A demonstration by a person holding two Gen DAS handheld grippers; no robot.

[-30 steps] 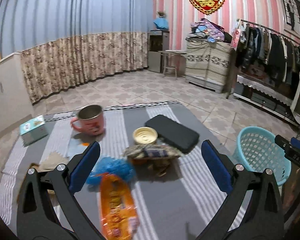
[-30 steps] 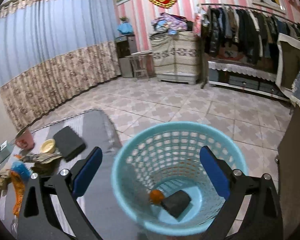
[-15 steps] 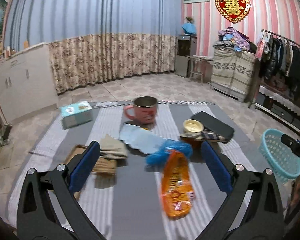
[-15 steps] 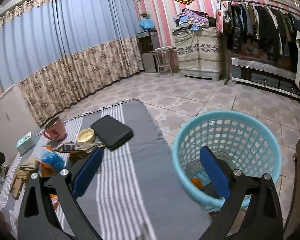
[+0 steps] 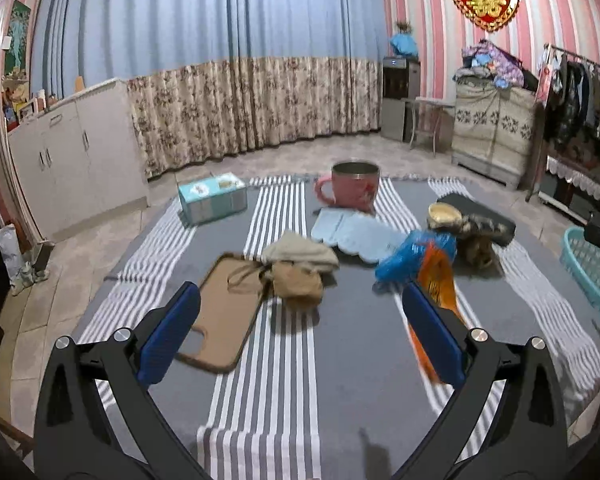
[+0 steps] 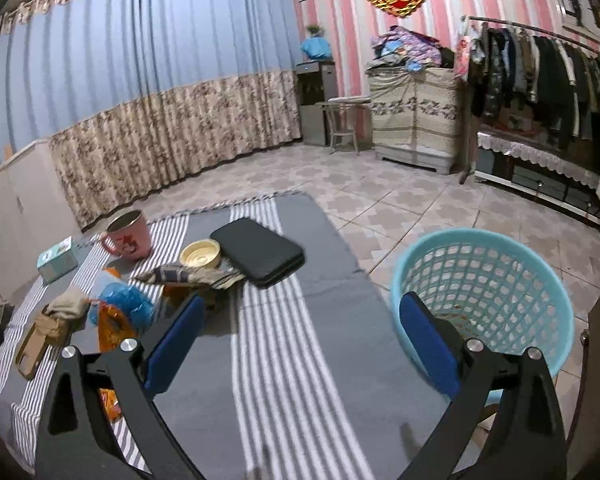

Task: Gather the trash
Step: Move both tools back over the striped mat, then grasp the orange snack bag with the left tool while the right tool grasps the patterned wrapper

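Note:
My left gripper (image 5: 300, 320) is open and empty above the striped cloth, just short of a crumpled tan wad (image 5: 298, 268) lying partly on a brown tray (image 5: 220, 316). An orange snack wrapper (image 5: 436, 280) and a blue plastic bag (image 5: 412, 252) lie to its right. My right gripper (image 6: 298, 332) is open and empty over the cloth, with the light blue basket (image 6: 484, 280) beside its right finger. The wrapper (image 6: 110, 320), blue bag (image 6: 126, 300) and a patterned wrapper (image 6: 192, 274) lie to the right gripper's left.
On the striped table (image 5: 284, 380) stand a pink mug (image 5: 354, 184), a tissue box (image 5: 212, 196), a light blue cloth (image 5: 360, 232), a yellow lid (image 5: 444, 212) and a black case (image 6: 260, 252). The basket sits off the table's right edge (image 5: 592, 268). Cabinets stand left.
My left gripper has swung left, from facing the wrappers and yellow lid to facing the tan wad and brown tray. My right gripper has swung left, away from over the basket onto the table.

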